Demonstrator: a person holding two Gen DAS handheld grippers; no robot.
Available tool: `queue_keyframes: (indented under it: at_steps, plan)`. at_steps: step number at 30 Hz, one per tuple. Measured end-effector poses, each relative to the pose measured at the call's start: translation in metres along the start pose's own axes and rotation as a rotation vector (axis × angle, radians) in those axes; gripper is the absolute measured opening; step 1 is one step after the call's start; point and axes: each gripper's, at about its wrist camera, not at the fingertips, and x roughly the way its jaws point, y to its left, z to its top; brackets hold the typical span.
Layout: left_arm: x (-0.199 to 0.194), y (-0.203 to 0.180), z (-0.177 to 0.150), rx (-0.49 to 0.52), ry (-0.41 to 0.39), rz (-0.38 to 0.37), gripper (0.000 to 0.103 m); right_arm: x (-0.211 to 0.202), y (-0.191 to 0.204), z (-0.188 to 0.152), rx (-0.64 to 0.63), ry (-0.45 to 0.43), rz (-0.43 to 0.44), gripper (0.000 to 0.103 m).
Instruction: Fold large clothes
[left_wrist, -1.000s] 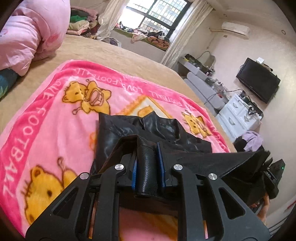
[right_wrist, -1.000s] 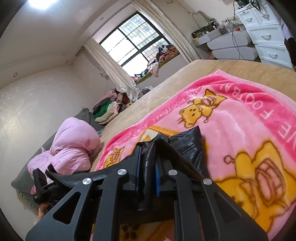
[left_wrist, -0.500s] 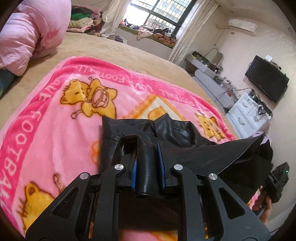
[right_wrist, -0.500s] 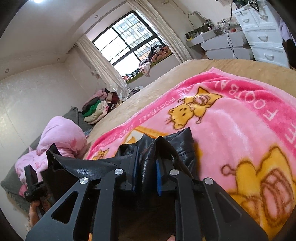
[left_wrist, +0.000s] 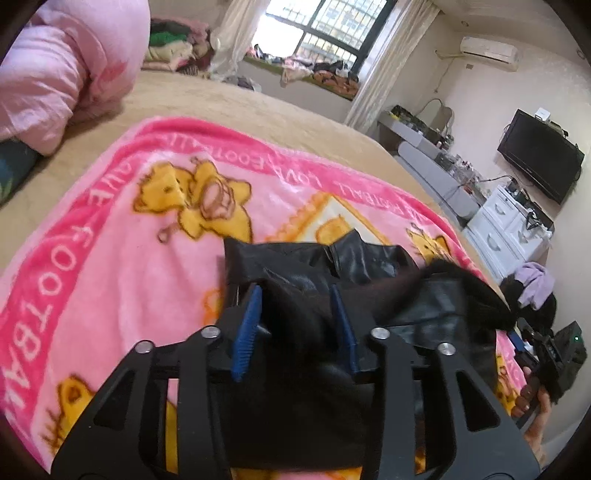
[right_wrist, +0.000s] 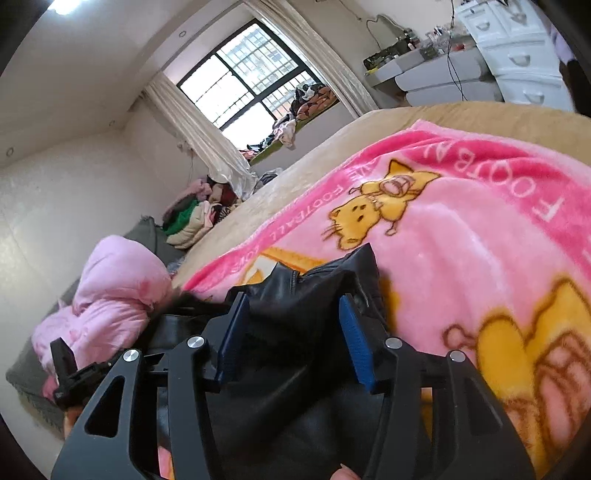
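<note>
A black leather jacket (left_wrist: 325, 266) lies folded over on a pink cartoon blanket (left_wrist: 110, 236) on the bed; it also shows in the right wrist view (right_wrist: 317, 288). My left gripper (left_wrist: 295, 295) is open, its blue pads standing apart on either side of a loose fold of the jacket. My right gripper (right_wrist: 291, 306) is open too, its pads spread around the jacket's other end. The right gripper also shows at the right edge of the left wrist view (left_wrist: 554, 354).
A pink quilt (left_wrist: 62, 74) is bunched at the head of the tan bed (left_wrist: 236, 99). Piled clothes (right_wrist: 192, 218) lie by the window. A white dresser (left_wrist: 509, 229) and a TV (left_wrist: 539, 155) stand along the right wall.
Both grippers were shut on the jacket and holding it raised; now both have opened and let it go, and the jacket has dropped onto the blanket.
</note>
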Motion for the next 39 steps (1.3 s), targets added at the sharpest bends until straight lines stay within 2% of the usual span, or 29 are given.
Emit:
queue_keyframes:
  at_steps: [2,6,8,12,18,19,20,21,22,23,25,26,31,34,37,39]
  plan:
    - [-0.001,0.001,0.001,0.003,-0.004,-0.005,0.036,0.0,0.001,-0.002,-0.015,0.005,-0.015,0.05]
    - [0.007,-0.001,-0.002,0.042,0.009,0.047,0.038,0.004,0.006,-0.005,-0.076,0.025,-0.072,0.053]
    - [0.013,-0.001,-0.004,0.072,0.025,0.08,0.048,0.008,0.012,-0.007,-0.137,0.039,-0.128,0.055]
    - [0.038,0.0,-0.013,0.138,0.08,0.149,0.049,0.023,0.026,-0.007,-0.268,0.081,-0.244,0.057]
    - [0.062,-0.001,-0.021,0.206,0.132,0.177,0.05,0.072,0.031,0.004,-0.408,0.194,-0.319,0.057]
    - [0.065,-0.002,-0.021,0.221,0.132,0.185,0.045,0.079,0.032,0.005,-0.415,0.211,-0.319,0.057]
    - [0.066,-0.003,-0.021,0.227,0.128,0.191,0.033,0.089,0.031,0.007,-0.428,0.23,-0.328,0.056]
    - [0.067,-0.004,-0.02,0.237,0.121,0.205,0.025,0.098,0.031,0.008,-0.445,0.249,-0.339,0.051]
    - [0.066,-0.006,-0.019,0.245,0.113,0.214,0.013,0.104,0.031,0.008,-0.457,0.262,-0.344,0.03]
    - [0.063,-0.008,-0.017,0.254,0.102,0.21,0.007,0.106,0.032,0.008,-0.463,0.263,-0.35,0.014]
    - [0.054,-0.016,-0.012,0.28,0.06,0.195,0.003,0.099,0.034,0.01,-0.463,0.236,-0.331,0.009]
    - [0.051,-0.018,-0.009,0.282,0.041,0.184,0.002,0.087,0.036,0.014,-0.455,0.191,-0.312,0.008]
    - [0.035,-0.019,0.017,0.217,-0.026,0.108,0.002,0.051,0.035,0.046,-0.292,0.052,-0.197,0.007]
    - [0.041,-0.021,0.025,0.204,-0.049,0.12,0.002,0.059,0.032,0.054,-0.262,0.017,-0.223,0.007]
    - [0.053,-0.018,0.027,0.186,-0.038,0.126,0.002,0.078,0.023,0.055,-0.221,0.032,-0.244,0.007]
    - [0.063,-0.015,0.025,0.187,-0.024,0.151,0.002,0.097,0.015,0.051,-0.197,0.056,-0.297,0.007]
